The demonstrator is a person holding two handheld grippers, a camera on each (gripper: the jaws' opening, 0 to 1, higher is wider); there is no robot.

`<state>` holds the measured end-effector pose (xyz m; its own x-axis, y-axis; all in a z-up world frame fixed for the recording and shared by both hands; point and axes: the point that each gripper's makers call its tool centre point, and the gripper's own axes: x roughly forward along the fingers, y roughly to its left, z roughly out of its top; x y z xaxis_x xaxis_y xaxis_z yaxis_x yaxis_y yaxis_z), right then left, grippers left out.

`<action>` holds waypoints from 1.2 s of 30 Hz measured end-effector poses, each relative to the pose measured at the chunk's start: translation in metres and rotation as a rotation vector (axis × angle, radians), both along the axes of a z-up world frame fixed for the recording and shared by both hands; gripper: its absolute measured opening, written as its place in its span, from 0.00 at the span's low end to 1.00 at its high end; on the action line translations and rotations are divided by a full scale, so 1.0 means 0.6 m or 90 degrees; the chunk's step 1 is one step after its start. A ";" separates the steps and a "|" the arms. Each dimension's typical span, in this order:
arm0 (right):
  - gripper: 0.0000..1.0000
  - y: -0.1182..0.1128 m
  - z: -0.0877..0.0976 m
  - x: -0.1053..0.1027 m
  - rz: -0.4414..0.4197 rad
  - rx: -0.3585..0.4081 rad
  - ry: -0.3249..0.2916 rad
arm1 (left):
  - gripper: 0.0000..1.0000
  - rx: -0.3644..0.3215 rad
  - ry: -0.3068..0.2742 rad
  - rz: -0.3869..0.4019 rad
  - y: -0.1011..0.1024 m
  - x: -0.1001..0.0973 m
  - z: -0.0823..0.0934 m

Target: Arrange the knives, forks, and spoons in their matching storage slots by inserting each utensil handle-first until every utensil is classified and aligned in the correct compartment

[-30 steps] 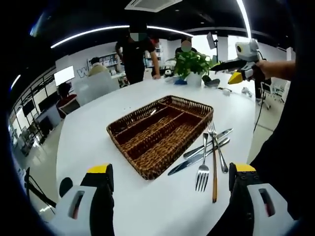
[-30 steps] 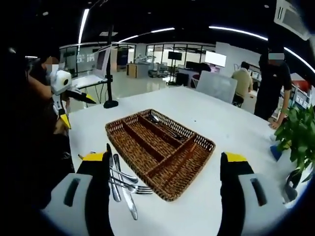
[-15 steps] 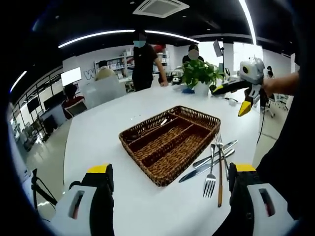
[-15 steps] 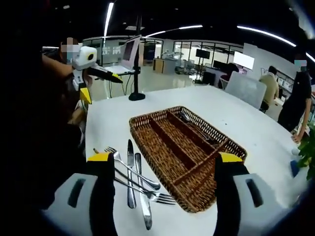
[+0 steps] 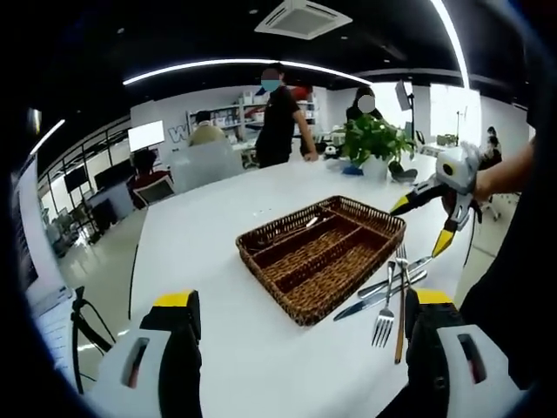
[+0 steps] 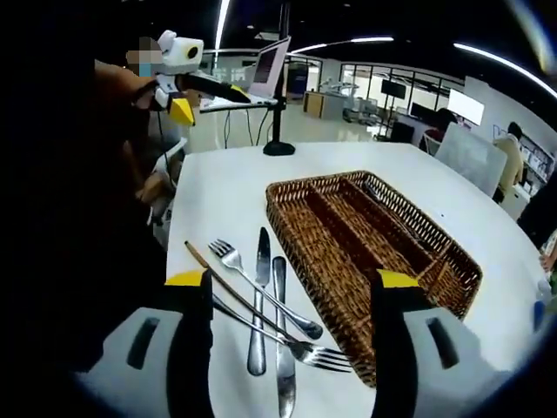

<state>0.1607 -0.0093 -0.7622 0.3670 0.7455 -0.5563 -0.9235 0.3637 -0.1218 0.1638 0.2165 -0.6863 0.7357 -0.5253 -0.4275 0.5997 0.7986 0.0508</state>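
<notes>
A round white table [image 6: 218,196] carries everything, set in an open office with strip lights overhead, desks, monitors and several people standing or seated at its far side, near a potted plant [image 5: 376,144]. On the table lies a wicker cutlery tray [image 6: 383,244], a long rectangle split by lengthwise dividers into narrow compartments with a short cross compartment at one end; in the right gripper view its long axis runs from near right to far left. At least one metal utensil lies in an outer slot, too small to tell which kind. Just beside the tray's long side lies a loose cluster of cutlery: two knives [image 6: 259,300] roughly parallel to each other with handles toward the camera, two forks [image 6: 261,292] crossing them at an angle, one with tines pointing away and one with tines toward the tray's near corner, and a thin wooden-handled piece [image 6: 222,283] slanting beneath. The right gripper [image 6: 287,283] hovers over this cluster, jaws spread apart and grasping nothing. The left gripper [image 5: 300,305] is likewise parted and unloaded, held off the table's near edge
</notes>
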 end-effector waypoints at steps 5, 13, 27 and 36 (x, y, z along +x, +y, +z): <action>0.71 0.012 -0.007 -0.004 0.028 -0.010 0.005 | 1.00 -0.004 -0.004 0.001 0.000 -0.001 0.006; 0.64 0.037 -0.035 -0.013 0.085 -0.033 0.024 | 1.00 -0.014 -0.002 0.011 0.008 0.001 0.007; 0.49 0.061 -0.092 -0.028 0.195 -0.097 0.039 | 1.00 -0.013 -0.009 0.020 0.023 0.000 0.010; 0.33 0.072 -0.143 -0.054 0.238 -0.141 0.051 | 1.00 -0.020 -0.026 0.040 0.037 0.008 0.018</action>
